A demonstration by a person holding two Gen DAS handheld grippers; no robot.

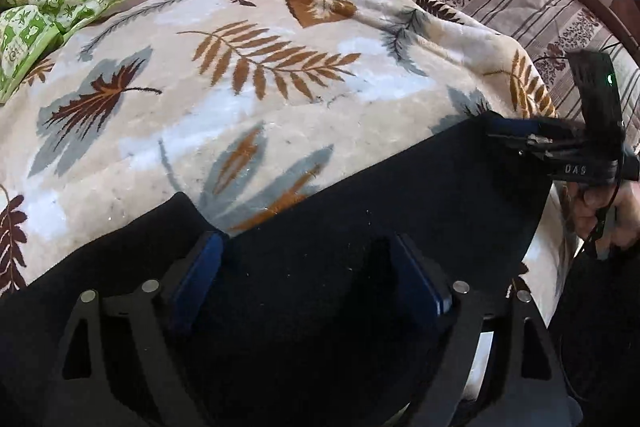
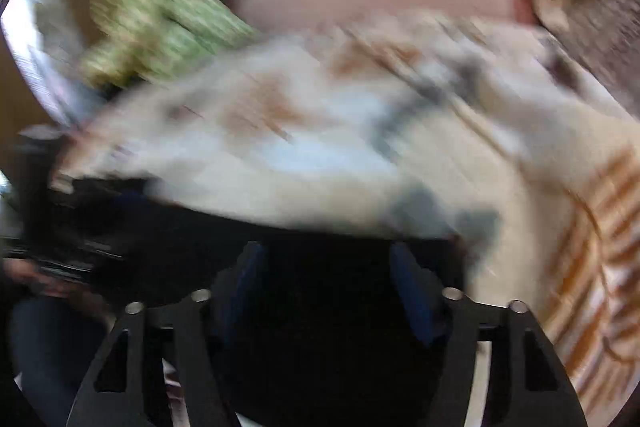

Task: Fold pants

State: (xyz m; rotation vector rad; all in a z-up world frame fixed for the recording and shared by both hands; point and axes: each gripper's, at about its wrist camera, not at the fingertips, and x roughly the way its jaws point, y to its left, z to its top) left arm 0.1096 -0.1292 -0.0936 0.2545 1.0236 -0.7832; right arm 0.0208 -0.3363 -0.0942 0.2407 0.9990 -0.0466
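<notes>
Your left hand-held gripper (image 1: 308, 267) has its blue fingers (image 1: 202, 267) spread apart, with the black pants (image 1: 360, 195) filling the gap between them; I cannot tell whether the cloth is actually pinched. The pants lie across the near edge of the bed, over the leaf-print blanket (image 1: 224, 79). At the far corner of the cloth your right hand-held gripper (image 1: 532, 139) is clamped together on the pants' edge. Its body reads "DAS". This looks like the early spread-out step; next, lay the fabric flat before folding.

The right wrist view is badly blurred. The right hand-held gripper's fingers (image 2: 412, 283) show dark cloth between them; no writing is legible.
</notes>
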